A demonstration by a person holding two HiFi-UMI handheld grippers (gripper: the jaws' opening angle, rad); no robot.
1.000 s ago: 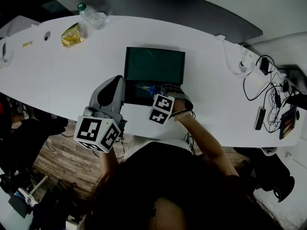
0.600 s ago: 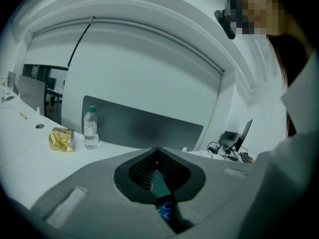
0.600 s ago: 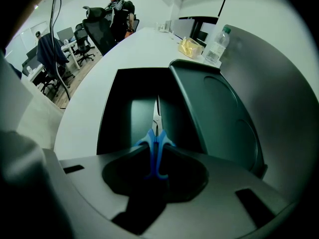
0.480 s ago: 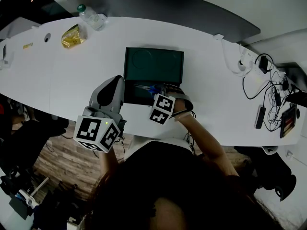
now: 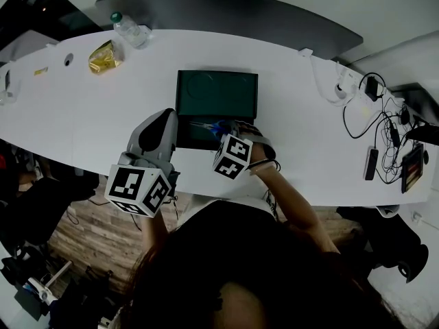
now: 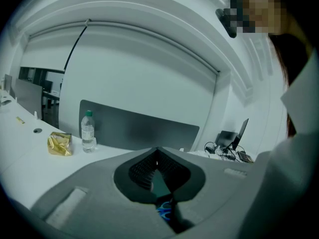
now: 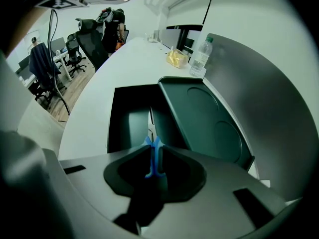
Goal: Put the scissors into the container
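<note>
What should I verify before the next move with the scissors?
1. Lid open: ok. The container's lid is swung back, leaving the opening exposed.
2. Grip: ok. The right tongs have just been closing. The scissors' blue handle sits between them, and the pads appear to be on it.
3. Aim: ok. The blades point down into the container.
4. Left tongs out of the way: ok. Their tips are together with nothing held, and they sit beside the container's left edge in the head view.
5. Blade tips touching the container floor: cannot tell.
</note>
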